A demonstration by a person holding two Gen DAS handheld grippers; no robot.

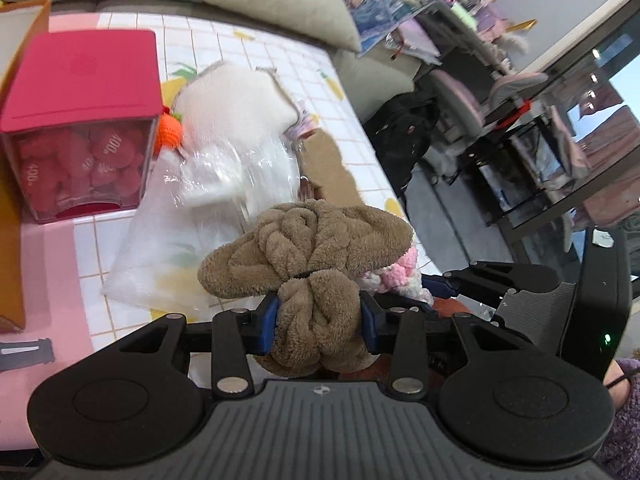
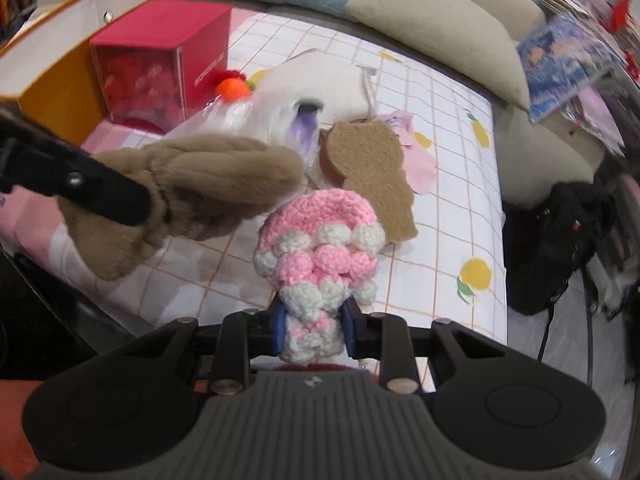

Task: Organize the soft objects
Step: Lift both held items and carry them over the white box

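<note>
My left gripper is shut on a tan plush knotted bow, held above the table's near edge. The same tan bow shows at the left of the right wrist view with the left gripper's black arm across it. My right gripper is shut on a pink and white crocheted piece, lifted off the tablecloth. A bit of that crocheted piece peeks out behind the bow. On the table lie a flat tan bear-shaped pad, a white fluffy pouch, a clear plastic bag and an orange crocheted carrot.
A red box with a clear front stands at the table's left, next to an orange-edged container. Cushions line the far edge of the checked tablecloth. A black bag sits on the floor to the right.
</note>
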